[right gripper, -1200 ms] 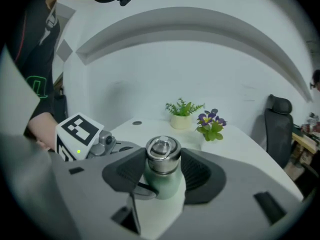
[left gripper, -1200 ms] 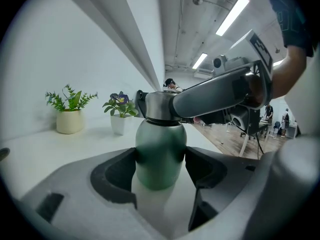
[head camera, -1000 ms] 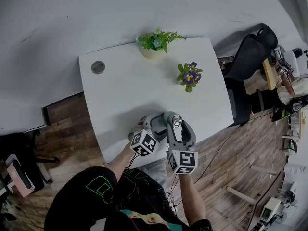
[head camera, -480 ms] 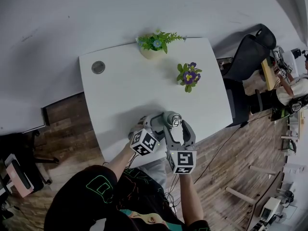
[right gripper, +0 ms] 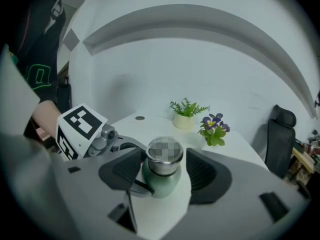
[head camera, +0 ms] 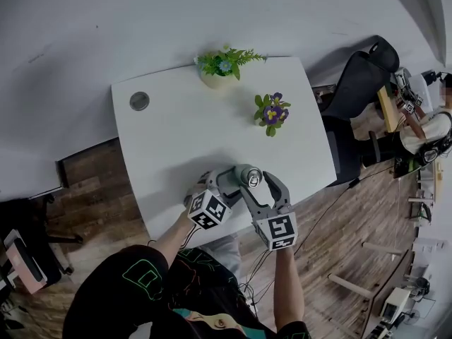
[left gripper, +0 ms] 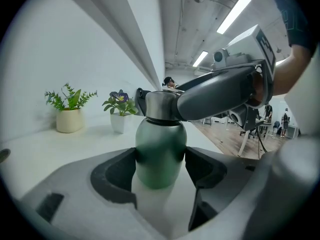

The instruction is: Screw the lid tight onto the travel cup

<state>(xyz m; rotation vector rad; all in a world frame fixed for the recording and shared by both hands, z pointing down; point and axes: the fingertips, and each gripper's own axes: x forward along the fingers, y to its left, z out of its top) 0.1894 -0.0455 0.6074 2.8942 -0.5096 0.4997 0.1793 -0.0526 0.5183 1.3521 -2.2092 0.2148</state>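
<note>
While both forearms (head camera: 287, 288) reach forward from the person's body and converge near the front edge of the white table (head camera: 183, 140), the left gripper (head camera: 229, 181) lies low and nearly level and the right gripper (head camera: 258, 183) tilts down from the right. Readable marking is limited to the black-and-white square markers on each gripper's cube (head camera: 210, 210). Left gripper: dark pads (left gripper: 119, 175) pressed against opposite sides of the green travel cup (left gripper: 160, 156), which stands upright just inside the table's front edge. Right gripper: jaws have just been opening and stand spread either side of the steel lid (right gripper: 163, 156) seated on the cup's neck, a gap visible beside the lid. A purple-flowered plant (head camera: 270, 111) and a green plant (head camera: 222, 66) stand farther back on the table.
</note>
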